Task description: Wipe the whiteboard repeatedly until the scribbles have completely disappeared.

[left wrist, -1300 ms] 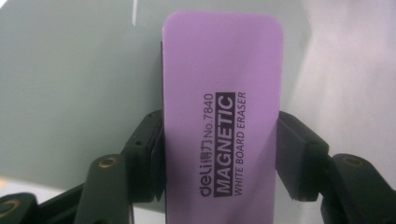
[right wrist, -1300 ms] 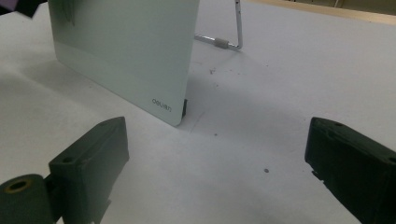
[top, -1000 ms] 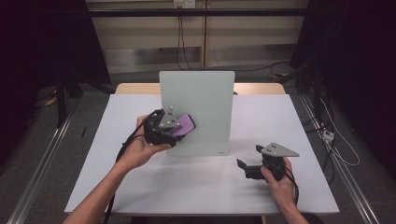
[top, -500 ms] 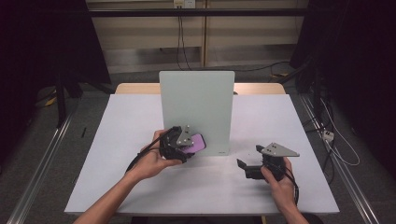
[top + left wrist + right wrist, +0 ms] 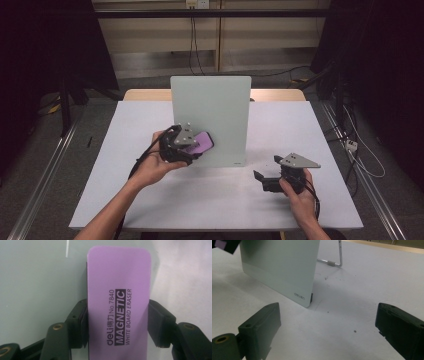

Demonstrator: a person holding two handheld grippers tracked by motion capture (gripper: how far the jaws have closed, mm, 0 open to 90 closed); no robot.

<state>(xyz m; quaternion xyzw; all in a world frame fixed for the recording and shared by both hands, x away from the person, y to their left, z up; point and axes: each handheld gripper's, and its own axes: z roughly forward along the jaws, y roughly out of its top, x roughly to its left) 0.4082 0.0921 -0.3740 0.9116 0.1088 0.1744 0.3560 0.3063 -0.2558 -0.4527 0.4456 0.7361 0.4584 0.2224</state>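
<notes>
I am holding the purple eraser point(image 5: 118, 302) in the left gripper point(image 5: 186, 146), its jaws clamped on the two long edges, and in the high view it is sitting just left of centre, pressed low against the face of the upright whiteboard point(image 5: 212, 107). In the left gripper view the eraser is running up the middle of the frame with its printed label facing me and the pale board surface behind it; one thin light streak is showing at the upper left of that frame, though I cannot tell whether it is a mark or a reflection. The board is looking clean across what I can see, so I am judging the wiping to be well along, with perhaps the lowest strip and the setting down of the eraser still to do. The right gripper point(image 5: 272, 181) is resting at the lower right of the high view, jaws standing wide apart and empty, well apart from the board. The board's wire stand point(image 5: 335, 258) is showing at the top of the right gripper view. Nothing is blocking me on the white table point(image 5: 150, 200).
</notes>
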